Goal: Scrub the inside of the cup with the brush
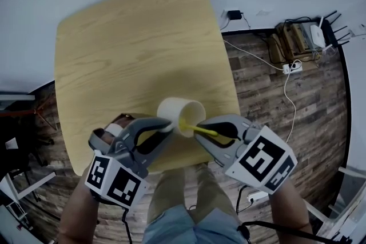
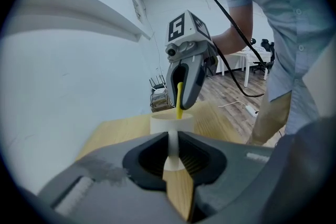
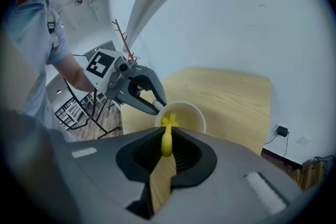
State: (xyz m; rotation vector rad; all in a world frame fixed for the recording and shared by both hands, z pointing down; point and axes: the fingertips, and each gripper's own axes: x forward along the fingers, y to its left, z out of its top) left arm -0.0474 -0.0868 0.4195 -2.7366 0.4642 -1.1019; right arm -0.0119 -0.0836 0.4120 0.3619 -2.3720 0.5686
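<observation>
While left gripper (image 1: 166, 125) pinches cup (image 1: 178, 107) wall from 8 o'clock | right gripper (image 1: 205, 126) clamps brush (image 1: 199, 130) handle from 4 o'clock | brush head sits inside tilted cup | cup over table (image 1: 131, 43) near edge, 6 o'clock

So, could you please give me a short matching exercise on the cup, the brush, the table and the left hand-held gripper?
Things:
1. cup
2. brush
3. table
4. left hand-held gripper

Descriptions:
A. light wood
B. yellow, reaching into the cup
C. shut on the cup's rim
D. cream

Pairs: 1-D, 2-B, 3-A, 4-C
</observation>
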